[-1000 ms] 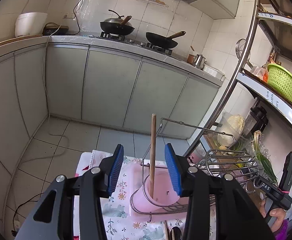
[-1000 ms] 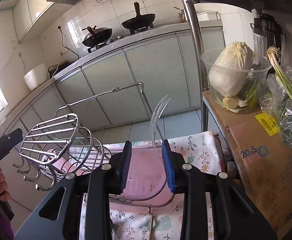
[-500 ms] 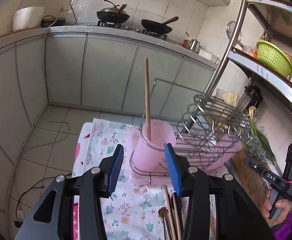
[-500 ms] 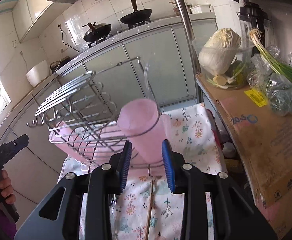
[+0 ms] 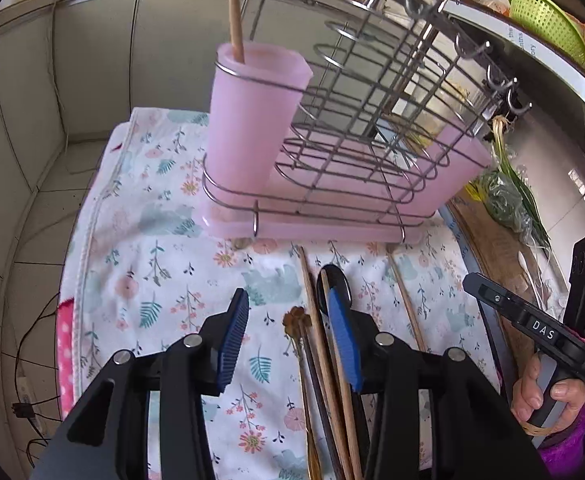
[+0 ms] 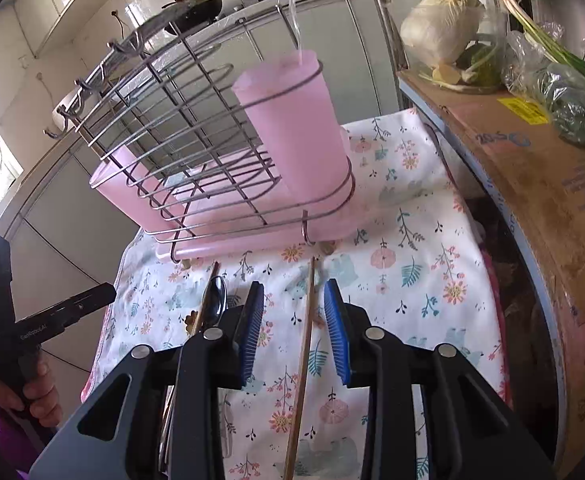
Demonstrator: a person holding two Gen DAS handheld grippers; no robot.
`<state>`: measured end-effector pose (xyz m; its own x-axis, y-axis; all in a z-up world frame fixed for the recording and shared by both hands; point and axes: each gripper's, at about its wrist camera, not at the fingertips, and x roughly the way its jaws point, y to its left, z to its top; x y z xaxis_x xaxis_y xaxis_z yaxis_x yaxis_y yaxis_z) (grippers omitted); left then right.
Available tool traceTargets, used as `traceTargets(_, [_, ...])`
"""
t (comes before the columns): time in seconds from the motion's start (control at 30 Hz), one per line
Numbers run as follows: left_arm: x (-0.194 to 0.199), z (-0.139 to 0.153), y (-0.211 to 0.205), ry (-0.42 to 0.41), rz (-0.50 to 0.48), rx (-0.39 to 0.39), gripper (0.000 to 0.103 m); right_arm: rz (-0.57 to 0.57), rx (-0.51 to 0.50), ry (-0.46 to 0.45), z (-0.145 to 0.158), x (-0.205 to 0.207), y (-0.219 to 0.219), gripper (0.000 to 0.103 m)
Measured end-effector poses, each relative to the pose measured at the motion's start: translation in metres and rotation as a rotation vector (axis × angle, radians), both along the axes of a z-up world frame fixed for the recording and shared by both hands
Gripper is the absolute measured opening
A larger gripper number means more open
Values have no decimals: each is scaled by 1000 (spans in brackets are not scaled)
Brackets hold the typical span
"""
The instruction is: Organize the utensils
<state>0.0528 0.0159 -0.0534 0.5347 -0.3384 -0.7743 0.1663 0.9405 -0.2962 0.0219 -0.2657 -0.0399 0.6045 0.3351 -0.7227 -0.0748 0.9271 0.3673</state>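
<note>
The left hand-held gripper [image 5: 288, 344], empty, is closing above bundled chopsticks [image 5: 324, 360] and may snag several. The right hand-held gripper [image 6: 294, 332] gapes empty astride a lone chopstick [image 6: 304, 344], which could roll away.

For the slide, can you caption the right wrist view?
Open right claw straddles a lone wooden chopstick on the floral cloth, facing the pink utensil rack.

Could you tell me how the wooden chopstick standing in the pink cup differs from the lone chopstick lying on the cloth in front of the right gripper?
The chopstick in the pink cup stands nearly upright; the lone chopstick lies flat on the floral cloth. The first is already stowed in the rack; the second is still loose, running between the right gripper's open jaws. Both are plain, slim wooden sticks.
</note>
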Motion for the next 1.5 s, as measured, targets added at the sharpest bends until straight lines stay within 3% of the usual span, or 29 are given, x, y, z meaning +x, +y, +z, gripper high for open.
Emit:
traceTargets(0.6, [59,-46,-80,218,-96,149,28,27,58,77,-30,-9,-9,31])
traceTargets(0.73, [67,-58,-86,256,-89,170,19,27,64,82,-32,-8,-10,30])
traceTargets(0.8, [70,-63,-86,265,-84,164,11,28,66,85,-33,-7,-10,30])
traceTargets(0.9, [71,-64,-83,265,-85,146,7,29,69,94,-36,-5,-11,30])
traceTargets(1.2, [69,-48,-48,252,-48,40,6,47,79,124,-42,3,-6,29])
traceTargets(1.27, [68,-44,-38,245,-38,12,6,55,86,137,-43,7,-5,22])
traceTargets(1.5, [52,-28,-4,204,-16,-66,5,74,57,181,-49,30,11,21])
